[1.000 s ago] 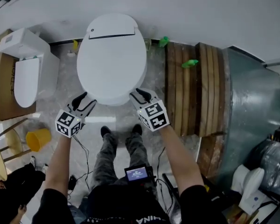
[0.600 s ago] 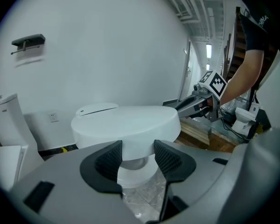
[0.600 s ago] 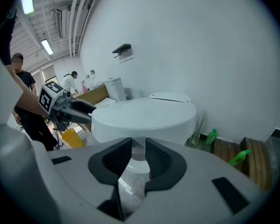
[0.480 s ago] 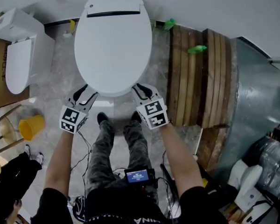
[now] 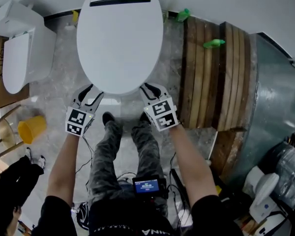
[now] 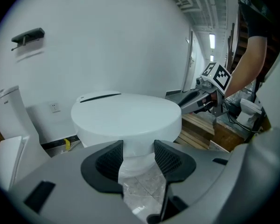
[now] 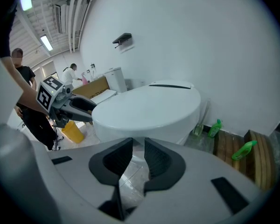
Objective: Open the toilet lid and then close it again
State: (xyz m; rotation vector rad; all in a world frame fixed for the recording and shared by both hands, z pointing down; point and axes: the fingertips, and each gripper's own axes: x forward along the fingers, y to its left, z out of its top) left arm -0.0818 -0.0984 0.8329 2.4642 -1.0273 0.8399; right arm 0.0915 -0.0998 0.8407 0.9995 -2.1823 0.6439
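Note:
The white toilet lid [image 5: 119, 38] lies down flat on the bowl, and both grippers sit at its near rim. My left gripper [image 5: 92, 93] is at the rim's front left, open, with only floor and the bowl's base between its fingers in the left gripper view [image 6: 139, 150]. At the front right, my right gripper [image 5: 148, 89] has just been closing its jaws; a narrow gap remains with nothing in it [image 7: 138, 146]. Neither gripper holds the lid [image 7: 149, 108].
A second white toilet [image 5: 19, 48] stands at the left beside a yellow bucket [image 5: 30, 129]. Wooden planks [image 5: 211, 68] with two green bottles [image 5: 214, 43] and a metal duct [image 5: 270, 97] lie to the right. The person's feet [image 5: 108, 118] stand just before the bowl.
Both grippers have sunk along the lid's front rim as the person bent lower. The right gripper's jaws have narrowed. The lid stays down.

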